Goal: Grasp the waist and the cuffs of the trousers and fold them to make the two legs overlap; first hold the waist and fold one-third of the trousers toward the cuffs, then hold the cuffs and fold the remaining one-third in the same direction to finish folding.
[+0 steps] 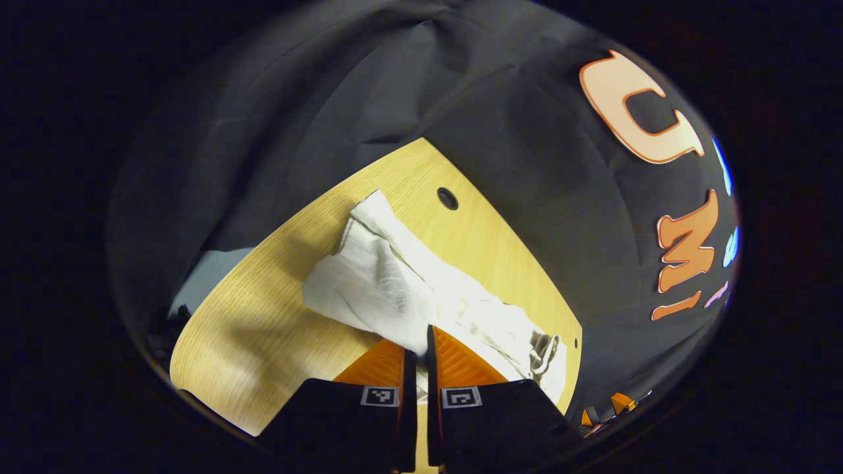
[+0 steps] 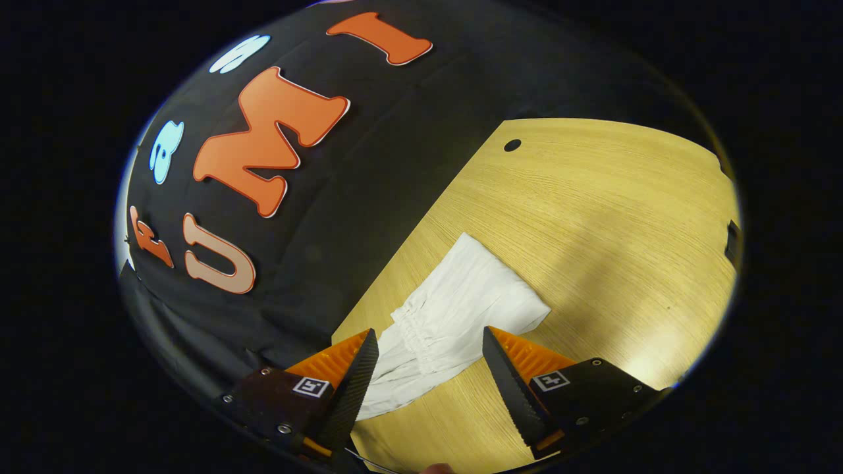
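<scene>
Trousers: white, lying crumpled and lengthwise on the wooden table; in the left gripper view they are stretching from a far end near the table's round hole down to the near corner, where a gathered edge with a drawstring loop is bunching up.

Trousers, other aspect: in the right gripper view an elastic, gathered band is lying just beyond the fingers, with the cloth fanning out behind it toward the table's middle (waist or cuff cannot be told for certain).

Table: light wood grain, carrying a soft shadow across its near part; its far edges are meeting the dark cloth wall.

Hole: small, dark, set into the tabletop near the far edge, apart from the trousers; it is showing again in the right gripper view.

Left gripper: fingers are drawn nearly together, only a narrow slit showing between them, with white cloth running into that slit; they appear to be pinching a fold of the trousers mid-length.

Right gripper: fingers are standing spread wide, one on each side of the gathered band, hovering over it; neither finger is visibly pressing the cloth.

Far gripper: small part of a gripper is showing off the table's near corner in the left gripper view.
</scene>
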Demonstrator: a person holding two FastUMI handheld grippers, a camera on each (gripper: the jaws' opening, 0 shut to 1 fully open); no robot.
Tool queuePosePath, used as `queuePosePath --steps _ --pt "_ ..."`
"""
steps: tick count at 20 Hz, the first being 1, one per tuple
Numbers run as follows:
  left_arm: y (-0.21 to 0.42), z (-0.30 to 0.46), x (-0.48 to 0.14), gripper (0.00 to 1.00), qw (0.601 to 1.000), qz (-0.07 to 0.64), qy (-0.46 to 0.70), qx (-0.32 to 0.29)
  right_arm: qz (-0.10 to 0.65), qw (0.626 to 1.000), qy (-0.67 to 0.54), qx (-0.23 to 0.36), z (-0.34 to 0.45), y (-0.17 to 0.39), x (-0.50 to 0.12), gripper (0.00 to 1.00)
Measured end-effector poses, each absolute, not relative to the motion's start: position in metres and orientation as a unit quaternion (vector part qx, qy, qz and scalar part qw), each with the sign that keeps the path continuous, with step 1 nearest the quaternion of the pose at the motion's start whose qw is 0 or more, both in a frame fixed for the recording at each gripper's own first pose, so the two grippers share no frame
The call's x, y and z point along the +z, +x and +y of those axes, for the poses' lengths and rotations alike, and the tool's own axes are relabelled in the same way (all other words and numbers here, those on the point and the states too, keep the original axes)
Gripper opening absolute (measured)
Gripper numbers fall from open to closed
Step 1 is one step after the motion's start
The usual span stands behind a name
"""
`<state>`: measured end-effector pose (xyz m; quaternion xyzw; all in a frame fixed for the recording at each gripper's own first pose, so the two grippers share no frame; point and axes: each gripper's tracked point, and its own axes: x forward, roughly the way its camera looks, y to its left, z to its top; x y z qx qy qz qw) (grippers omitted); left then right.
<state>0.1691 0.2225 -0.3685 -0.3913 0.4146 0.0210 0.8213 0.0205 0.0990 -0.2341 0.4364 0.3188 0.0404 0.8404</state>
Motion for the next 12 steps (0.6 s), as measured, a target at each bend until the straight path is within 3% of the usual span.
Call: queuePosePath --steps 12 --pt "0.210 0.150 -0.259 0.10 0.867 0.348 -0.357 -0.023 0.327 0.859 0.393 0.037 0.042 0.022 -0.245 0.96"
